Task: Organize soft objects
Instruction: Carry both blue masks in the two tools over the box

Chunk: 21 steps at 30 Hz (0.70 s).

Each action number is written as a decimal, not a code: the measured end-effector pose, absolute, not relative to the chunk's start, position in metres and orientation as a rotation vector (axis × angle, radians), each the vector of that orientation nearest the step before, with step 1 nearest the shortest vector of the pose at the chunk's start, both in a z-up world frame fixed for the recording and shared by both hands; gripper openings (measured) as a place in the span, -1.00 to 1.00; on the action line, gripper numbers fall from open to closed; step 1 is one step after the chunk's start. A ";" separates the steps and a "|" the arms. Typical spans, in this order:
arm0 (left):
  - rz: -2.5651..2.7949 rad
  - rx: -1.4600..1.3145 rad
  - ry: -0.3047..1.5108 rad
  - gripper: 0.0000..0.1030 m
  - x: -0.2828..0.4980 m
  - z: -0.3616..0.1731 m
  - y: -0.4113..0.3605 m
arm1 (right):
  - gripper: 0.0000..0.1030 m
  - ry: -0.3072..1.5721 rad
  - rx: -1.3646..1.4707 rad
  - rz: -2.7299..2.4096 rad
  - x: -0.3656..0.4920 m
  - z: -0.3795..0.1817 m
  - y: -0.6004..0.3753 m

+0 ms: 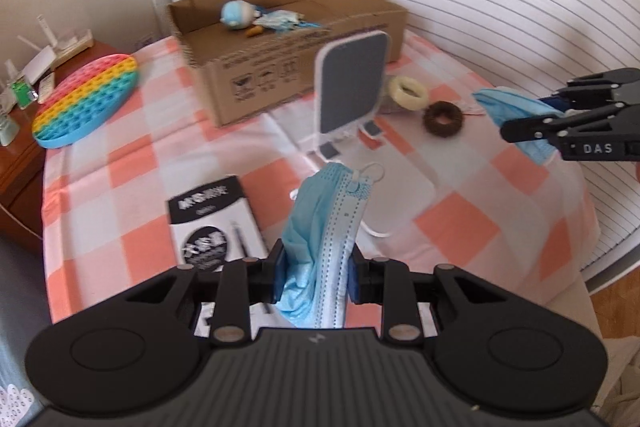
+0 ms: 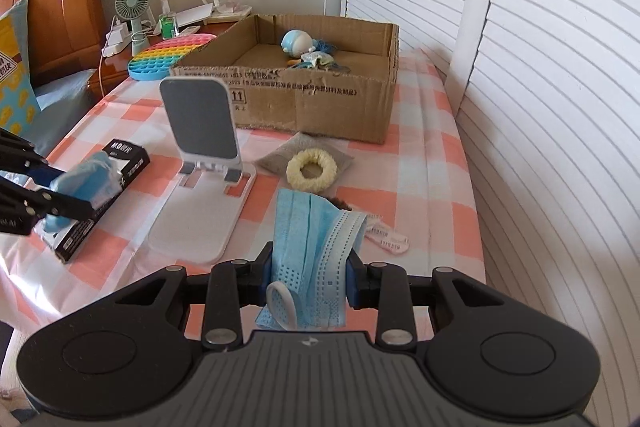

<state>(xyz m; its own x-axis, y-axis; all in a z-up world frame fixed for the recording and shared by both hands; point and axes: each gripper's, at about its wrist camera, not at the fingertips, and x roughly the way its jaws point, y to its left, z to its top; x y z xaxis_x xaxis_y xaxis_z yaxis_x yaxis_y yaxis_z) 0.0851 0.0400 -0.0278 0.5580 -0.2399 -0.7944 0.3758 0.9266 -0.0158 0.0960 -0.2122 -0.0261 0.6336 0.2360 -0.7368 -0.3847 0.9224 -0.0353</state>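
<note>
My left gripper (image 1: 316, 279) is shut on a blue face mask (image 1: 324, 223), held above the checked tablecloth; it also shows in the right wrist view (image 2: 86, 183). My right gripper (image 2: 310, 277) is shut on a second blue face mask (image 2: 310, 227), which shows in the left wrist view (image 1: 516, 115) too. The cardboard box (image 1: 280, 67) stands at the back of the table and holds a blue plush toy (image 1: 238, 14) and a crumpled mask (image 1: 282, 19). A cream scrunchie (image 2: 312, 170) and a brown scrunchie (image 1: 443, 118) lie on the cloth.
A white phone stand (image 2: 202, 147) stands mid-table. A black-and-white packet (image 1: 212, 223) lies near the left gripper. A rainbow pop-it (image 1: 86, 103) lies at the table's left edge. A grey cloth (image 2: 280, 153) lies under the cream scrunchie. Louvred doors (image 2: 540, 107) run along the right.
</note>
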 end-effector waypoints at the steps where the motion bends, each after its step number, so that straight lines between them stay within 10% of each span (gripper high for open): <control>1: -0.356 0.163 0.905 -0.47 0.087 -0.026 0.044 | -0.27 0.809 -0.195 0.359 0.099 -0.024 -0.212; 21: -0.354 0.177 0.794 -0.47 0.186 0.018 0.056 | -0.27 0.698 -0.232 0.428 0.188 0.020 -0.173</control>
<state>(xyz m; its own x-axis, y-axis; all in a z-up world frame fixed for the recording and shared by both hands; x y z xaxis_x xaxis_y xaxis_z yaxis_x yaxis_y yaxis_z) 0.1862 0.0557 0.0183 0.6463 -0.2432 -0.7233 0.3751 0.9267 0.0236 0.1876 -0.1732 0.0201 0.6847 0.3022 -0.6632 -0.4544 0.8885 -0.0643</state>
